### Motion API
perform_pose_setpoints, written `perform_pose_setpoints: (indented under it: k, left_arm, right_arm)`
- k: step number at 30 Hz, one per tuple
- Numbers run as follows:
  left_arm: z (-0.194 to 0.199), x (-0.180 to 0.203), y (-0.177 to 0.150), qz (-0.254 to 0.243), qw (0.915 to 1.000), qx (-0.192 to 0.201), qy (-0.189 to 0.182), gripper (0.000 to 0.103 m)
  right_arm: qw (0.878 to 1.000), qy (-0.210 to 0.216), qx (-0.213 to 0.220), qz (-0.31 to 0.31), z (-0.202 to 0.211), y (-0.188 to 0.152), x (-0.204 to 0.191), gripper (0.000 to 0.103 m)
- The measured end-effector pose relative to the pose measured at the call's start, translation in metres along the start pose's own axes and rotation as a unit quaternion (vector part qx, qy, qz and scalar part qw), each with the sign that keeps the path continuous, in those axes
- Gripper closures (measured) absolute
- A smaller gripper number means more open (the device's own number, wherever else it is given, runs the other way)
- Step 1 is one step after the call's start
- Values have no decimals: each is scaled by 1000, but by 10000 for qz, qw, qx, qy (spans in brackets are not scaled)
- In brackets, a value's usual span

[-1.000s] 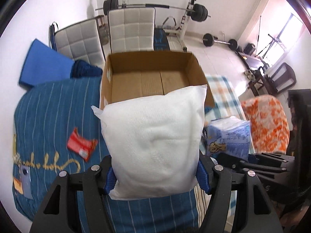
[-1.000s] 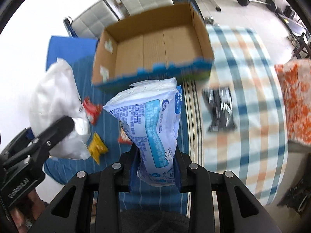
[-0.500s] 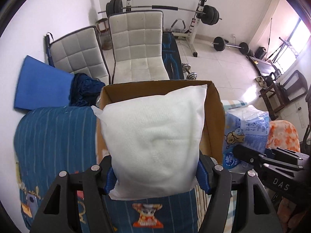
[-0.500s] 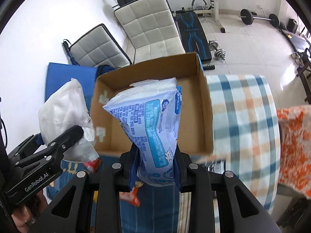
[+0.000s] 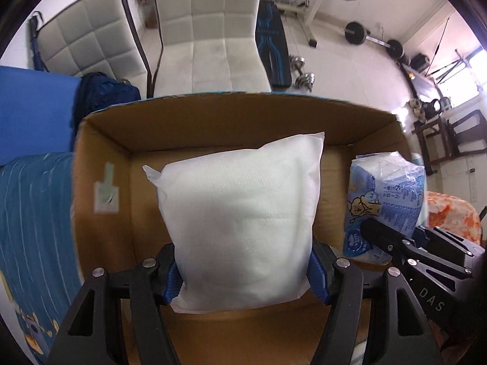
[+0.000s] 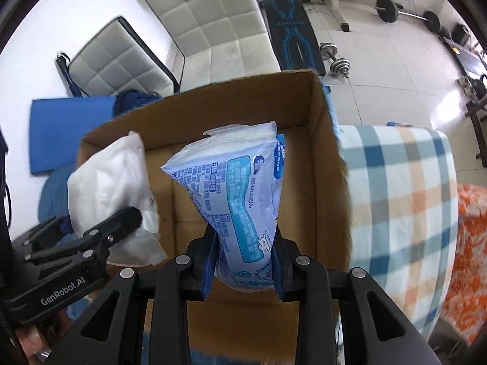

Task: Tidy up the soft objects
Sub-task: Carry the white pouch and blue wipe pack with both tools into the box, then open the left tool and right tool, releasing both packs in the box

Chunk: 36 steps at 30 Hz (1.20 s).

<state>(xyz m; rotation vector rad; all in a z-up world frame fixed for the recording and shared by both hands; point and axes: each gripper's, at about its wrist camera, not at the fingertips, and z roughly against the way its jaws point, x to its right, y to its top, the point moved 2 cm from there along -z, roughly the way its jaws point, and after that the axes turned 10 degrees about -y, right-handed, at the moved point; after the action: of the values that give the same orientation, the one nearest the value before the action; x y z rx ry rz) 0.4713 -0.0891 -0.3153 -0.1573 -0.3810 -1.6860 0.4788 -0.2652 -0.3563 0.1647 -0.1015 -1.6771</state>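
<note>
Left gripper (image 5: pixel 243 269) jaws pinch the lower sides of a white pillow (image 5: pixel 240 216), blue pads pressed into it. The pillow stands upright over the open cardboard box (image 5: pixel 103 158), inside its walls as seen from the left wrist. Cannot tell whether its bottom touches the box floor.

Right gripper (image 6: pixel 243 261) jaws pinch a blue-and-white tissue pack (image 6: pixel 234 194) at its narrow lower end, wider end up. It hangs over the box interior, nearer the right wall.

Per view:
- Left wrist: box's far wall and left wall with a pale tape patch (image 5: pixel 106 191). The tissue pack (image 5: pixel 385 203) shows at right, with the black right gripper (image 5: pixel 404 252) below it. Behind the box: two white padded chairs (image 5: pixel 210 30), a blue mat (image 5: pixel 33 109), weights (image 5: pixel 374 36) on the floor. Blue striped cloth (image 5: pixel 33 228) lies left of the box, orange patterned cloth (image 5: pixel 450 216) far right.
- Right wrist: only here is the plaid cloth (image 6: pixel 398 197) right of the box visible, also the person's fingers (image 6: pixel 33 339) on the left gripper (image 6: pixel 100 234) at lower left. The pillow (image 6: pixel 109 194) sits at the box's left wall, seemingly overlapping its rim. Dumbbell (image 6: pixel 334 60) and bench on the floor beyond.

Pillow and tissue pack are side by side, apart, both in jaws.
</note>
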Motion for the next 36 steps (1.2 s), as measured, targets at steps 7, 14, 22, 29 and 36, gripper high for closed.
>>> perform_pose_setpoints:
  k: [7, 14, 22, 29, 36]
  left_arm:
    - [-37, -18, 26, -45, 9992, -319, 222, 39]
    - [-52, -21, 27, -68, 9987, -449, 227, 39]
    - [-62, -23, 30, 75, 9985, -527, 115, 36]
    - [-71, -28, 31, 454, 9969, -644, -66, 35]
    - [-64, -34, 31, 736, 9947, -697, -145, 33]
  right_arm:
    - [9993, -163, -348, 32, -57, 23, -7, 71]
    - [9987, -178, -469, 9, -75, 26, -7, 70]
    - [9982, -256, -537, 42, -78, 15, -12, 69]
    - [9977, -246, -624, 18, -78, 18, -16, 62]
    - [9974, -204, -687, 55, -74, 11, -21, 51]
